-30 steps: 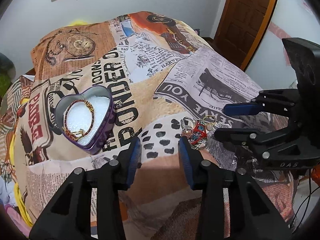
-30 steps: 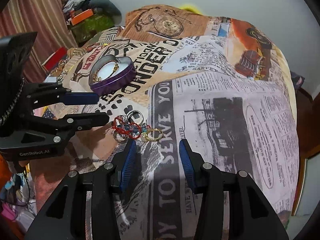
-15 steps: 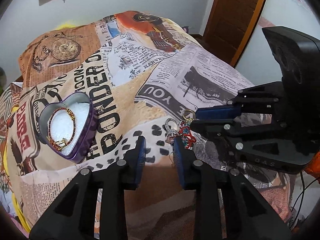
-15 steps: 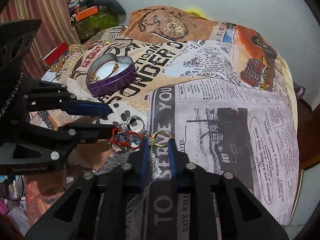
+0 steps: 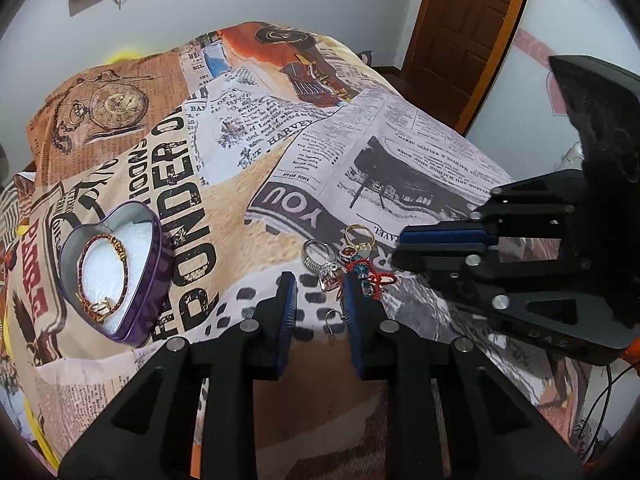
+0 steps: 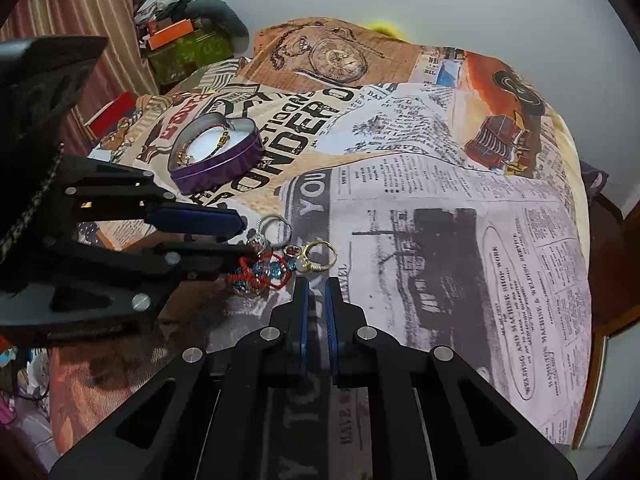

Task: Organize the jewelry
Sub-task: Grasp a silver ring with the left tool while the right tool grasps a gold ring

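Observation:
A purple heart-shaped tin (image 5: 116, 276) (image 6: 218, 152) with white foam holds a gold and red bracelet (image 5: 102, 268). A small pile of jewelry lies on the newspaper-print bedcover: a silver ring (image 5: 320, 260) (image 6: 272, 226), a gold ring (image 5: 360, 236) (image 6: 320, 256) and a red beaded bracelet (image 5: 368, 274) (image 6: 260, 274). My left gripper (image 5: 318, 284) is open just short of the pile. My right gripper (image 6: 316, 284) is shut, empty, its tips just below the gold ring; it also shows in the left wrist view (image 5: 404, 248).
The printed bedcover (image 6: 440, 200) drapes over a mound and falls away at the edges. A wooden door (image 5: 464, 20) stands at the back right. Boxes and clutter (image 6: 180, 44) sit beyond the left side by a striped curtain.
My right gripper closed from open to shut near the gold ring. My left gripper narrowed, opened a little again, and moved closer to the jewelry pile.

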Demonstrator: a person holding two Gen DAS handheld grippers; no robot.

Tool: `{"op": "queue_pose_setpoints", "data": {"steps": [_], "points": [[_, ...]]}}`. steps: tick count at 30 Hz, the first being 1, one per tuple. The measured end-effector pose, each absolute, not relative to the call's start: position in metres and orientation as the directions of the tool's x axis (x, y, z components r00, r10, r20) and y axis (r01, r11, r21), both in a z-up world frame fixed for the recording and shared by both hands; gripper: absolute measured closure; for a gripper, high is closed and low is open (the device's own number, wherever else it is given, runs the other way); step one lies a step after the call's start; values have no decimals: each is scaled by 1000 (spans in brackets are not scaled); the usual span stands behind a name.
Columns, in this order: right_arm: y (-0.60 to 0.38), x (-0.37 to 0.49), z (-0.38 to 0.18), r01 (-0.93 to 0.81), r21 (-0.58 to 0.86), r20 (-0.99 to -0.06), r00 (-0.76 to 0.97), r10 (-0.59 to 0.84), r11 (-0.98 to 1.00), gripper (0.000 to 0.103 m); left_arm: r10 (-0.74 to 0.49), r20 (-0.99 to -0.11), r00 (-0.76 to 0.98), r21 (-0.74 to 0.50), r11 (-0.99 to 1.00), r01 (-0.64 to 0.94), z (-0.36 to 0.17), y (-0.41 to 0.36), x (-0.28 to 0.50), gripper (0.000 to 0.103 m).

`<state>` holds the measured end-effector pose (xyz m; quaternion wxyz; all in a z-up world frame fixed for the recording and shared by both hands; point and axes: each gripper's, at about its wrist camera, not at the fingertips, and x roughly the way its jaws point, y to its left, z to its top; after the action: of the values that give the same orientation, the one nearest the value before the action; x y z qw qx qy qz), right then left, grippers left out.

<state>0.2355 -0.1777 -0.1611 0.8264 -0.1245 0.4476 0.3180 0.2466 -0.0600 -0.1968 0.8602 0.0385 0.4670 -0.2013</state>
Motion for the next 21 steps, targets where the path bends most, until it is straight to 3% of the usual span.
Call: {"op": "queue_pose_setpoints", "data": {"steps": [3,5,8,12,14,21], "points": [[-179,238,-162,-634,75,-826,393,404,770,92,-326,-819,472,-141,912,385,-197,-62,249,80],[-179,239,-162,-632,62,-827,400,394,772,81,-330,-819,469,-148,912,383,-197,-63,252,80],[-177,242,-162,-631,39,-827,415,379,775,72,-328,-818,472,-147,913,379,-197,-65,255,80],[-174,249,-165,-634,36,-830,412,377,772,72,-308,-817,487,-126,920,371,-200,-64,258,80],[-172,253,-167,-636,43,-833,403,379,770,72,-308,-815,491,-130,923,363,-201,-61,260,86],[-164,266,-172,-642,64,-834,386,395,764,72,-295,-801,521,-126,934,335,-201,-48,259,86]]}}
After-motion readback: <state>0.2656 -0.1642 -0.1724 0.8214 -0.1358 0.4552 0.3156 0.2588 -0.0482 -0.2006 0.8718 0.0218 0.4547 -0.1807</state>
